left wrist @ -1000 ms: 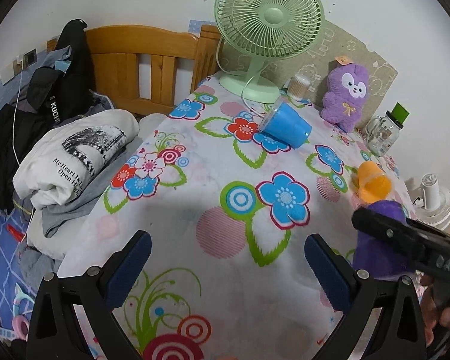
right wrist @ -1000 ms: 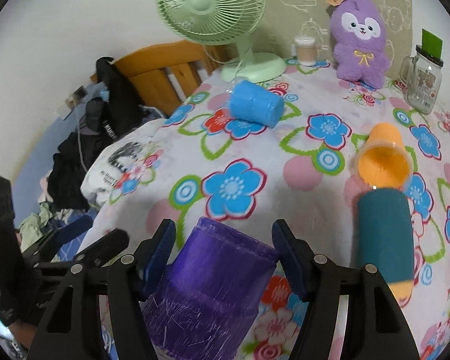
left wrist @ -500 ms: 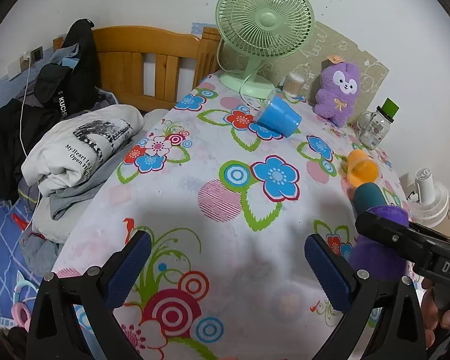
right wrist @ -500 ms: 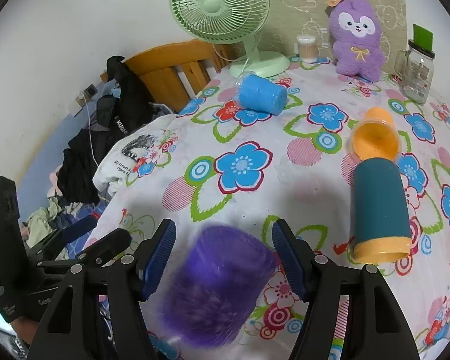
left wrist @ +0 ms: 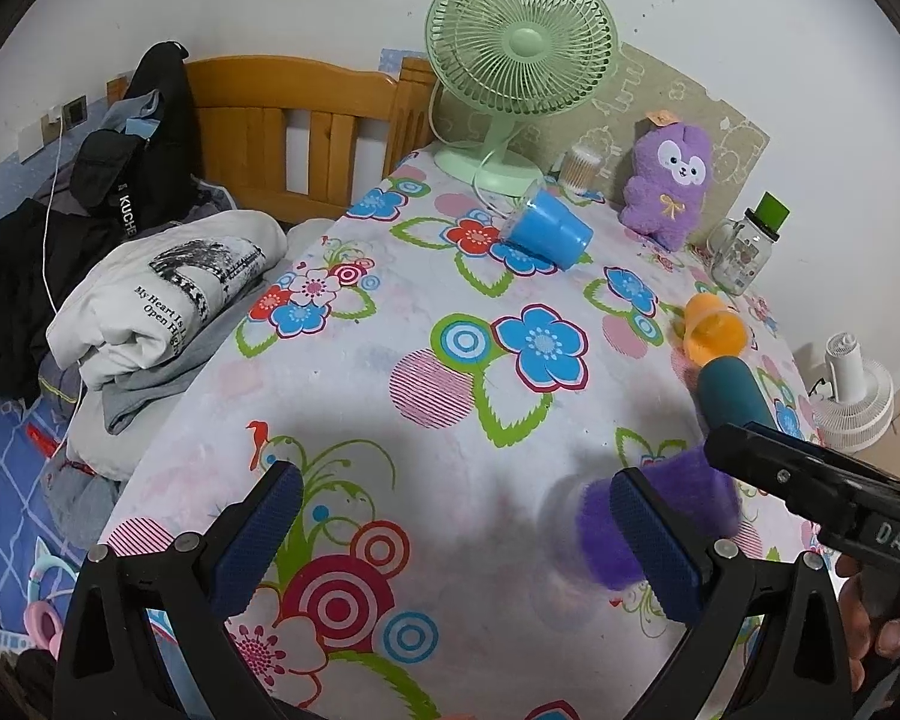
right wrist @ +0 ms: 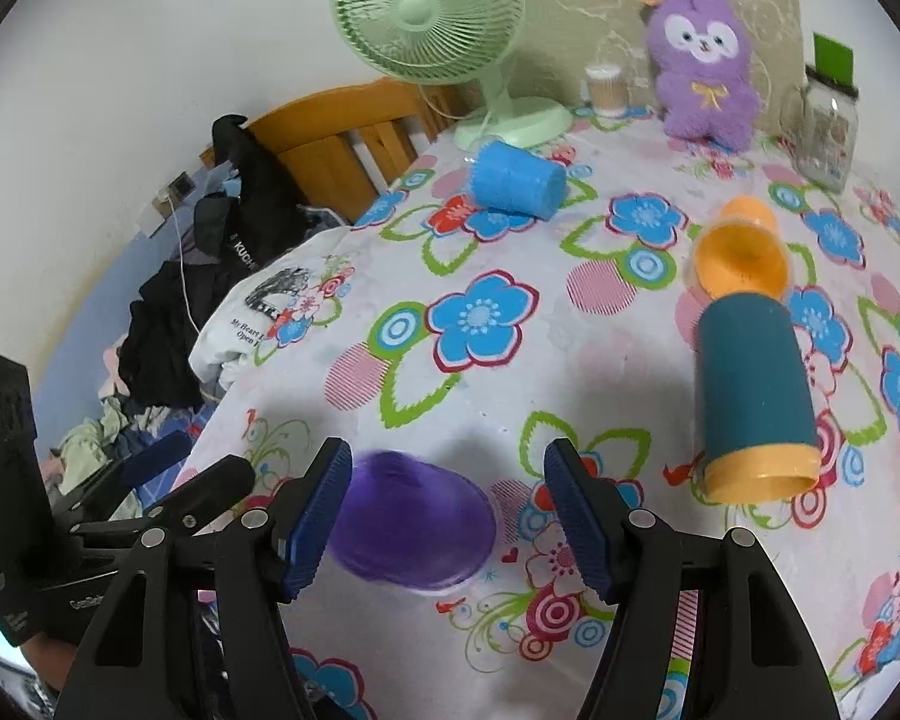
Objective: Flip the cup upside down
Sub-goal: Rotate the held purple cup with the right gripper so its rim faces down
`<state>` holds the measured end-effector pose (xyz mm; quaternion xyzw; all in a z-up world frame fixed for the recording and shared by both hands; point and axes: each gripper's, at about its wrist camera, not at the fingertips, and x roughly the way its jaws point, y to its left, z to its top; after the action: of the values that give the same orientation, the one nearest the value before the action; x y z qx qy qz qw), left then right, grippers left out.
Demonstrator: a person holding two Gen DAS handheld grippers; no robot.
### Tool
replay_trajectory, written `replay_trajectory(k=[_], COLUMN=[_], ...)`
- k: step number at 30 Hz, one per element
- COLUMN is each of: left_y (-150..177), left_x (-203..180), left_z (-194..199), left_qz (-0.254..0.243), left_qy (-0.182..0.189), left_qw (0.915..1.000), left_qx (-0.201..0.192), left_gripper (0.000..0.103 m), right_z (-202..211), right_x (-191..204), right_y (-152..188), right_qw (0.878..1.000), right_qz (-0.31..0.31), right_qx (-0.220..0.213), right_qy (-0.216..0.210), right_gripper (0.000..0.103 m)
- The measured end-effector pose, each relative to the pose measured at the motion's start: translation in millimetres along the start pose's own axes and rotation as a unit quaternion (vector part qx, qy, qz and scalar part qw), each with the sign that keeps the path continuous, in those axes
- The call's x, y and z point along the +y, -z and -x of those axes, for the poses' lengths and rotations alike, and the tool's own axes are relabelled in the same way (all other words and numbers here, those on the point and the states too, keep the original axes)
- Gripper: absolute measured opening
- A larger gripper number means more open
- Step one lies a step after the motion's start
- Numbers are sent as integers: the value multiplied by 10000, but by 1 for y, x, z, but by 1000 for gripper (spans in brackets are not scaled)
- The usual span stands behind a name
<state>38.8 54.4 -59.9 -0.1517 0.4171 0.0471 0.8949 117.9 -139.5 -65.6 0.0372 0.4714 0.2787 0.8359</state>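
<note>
Our left gripper [left wrist: 456, 537] is held low in front of us with its two blue-padded fingers [left wrist: 258, 534] spread wide apart, and nothing sits between them. Our right gripper [right wrist: 450, 516] is also spread wide, its padded fingers [right wrist: 576, 516] parted with nothing clamped. In the left wrist view, the right gripper's black body [left wrist: 822, 498] reaches in just beside our left gripper's right finger, and our right hand [left wrist: 888, 618] is wrapped around its handle. In the right wrist view, the left gripper [right wrist: 156, 468] lies close beside the right gripper's left finger.
</note>
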Motion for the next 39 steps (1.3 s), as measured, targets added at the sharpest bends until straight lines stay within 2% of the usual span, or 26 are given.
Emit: replay_trajectory(k=[10,29,33,39], left_y=[1,6,8,13], left_x=[0,-14,-6,29], left_z=[-3,8,12,12], left_qz=[8,-128,-24,513], left_qy=[-12,77,46,-116], left_qw=[10000,9999,9999,9986], left_qx=[37,-65,-90,-7], left_gripper=[103,103,103,103], right_z=[-2,20,17,1], right_x=[-1,-6,4,28], right_y=[7,15,20,26], right_qw=[9999,9999,9997,9975], right_qz=[-71,-3,230,692], right_qx=[49,-135,-102,70], right_qy=[-148,-83,-14,-156], right_gripper=[70,71,89,92])
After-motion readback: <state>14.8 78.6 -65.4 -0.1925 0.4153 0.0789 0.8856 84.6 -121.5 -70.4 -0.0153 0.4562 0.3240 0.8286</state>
